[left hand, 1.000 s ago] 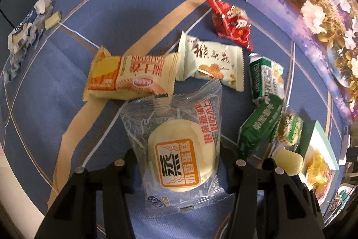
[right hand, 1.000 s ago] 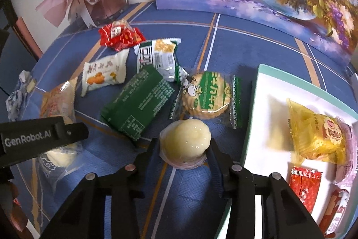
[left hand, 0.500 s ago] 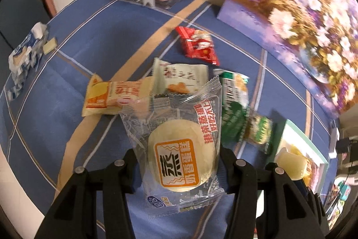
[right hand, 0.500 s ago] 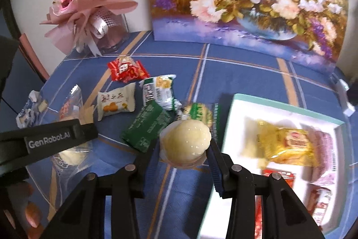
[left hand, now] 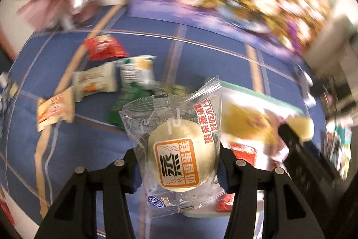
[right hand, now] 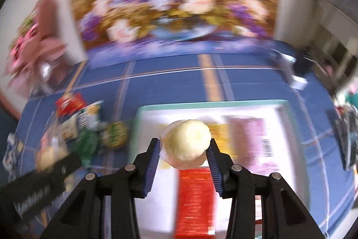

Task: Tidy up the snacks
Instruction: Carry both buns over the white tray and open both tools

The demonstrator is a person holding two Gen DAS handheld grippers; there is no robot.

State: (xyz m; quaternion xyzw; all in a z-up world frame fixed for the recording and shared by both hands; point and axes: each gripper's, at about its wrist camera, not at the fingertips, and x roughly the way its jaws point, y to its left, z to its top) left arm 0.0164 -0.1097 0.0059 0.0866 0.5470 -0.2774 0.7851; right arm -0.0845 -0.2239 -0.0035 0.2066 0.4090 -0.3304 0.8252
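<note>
My left gripper (left hand: pixel 179 162) is shut on a clear-wrapped steamed cake packet (left hand: pixel 179 156) with an orange label, held above the blue tablecloth near the white tray (left hand: pixel 264 95). My right gripper (right hand: pixel 184 153) is shut on a pale round cake in a clear cup (right hand: pixel 188 145), held over the white tray (right hand: pixel 201 105). The tray holds a red packet (right hand: pixel 194 194), a yellow packet and a pink one. The right gripper with its cake also shows at the right of the left wrist view (left hand: pixel 299 129).
Loose snacks lie on the blue cloth left of the tray: a red packet (left hand: pixel 103 48), white packets (left hand: pixel 96 82), green packets (left hand: pixel 125 104) and an orange-yellow one (left hand: pixel 56 111). A flower painting (right hand: pixel 174 3) and a pink bouquet (right hand: pixel 29 37) stand at the back.
Both grippers have lifted and swung right with their snacks. The right gripper has come over the tray; the left has come up to the tray's near edge. Both views are motion-blurred.
</note>
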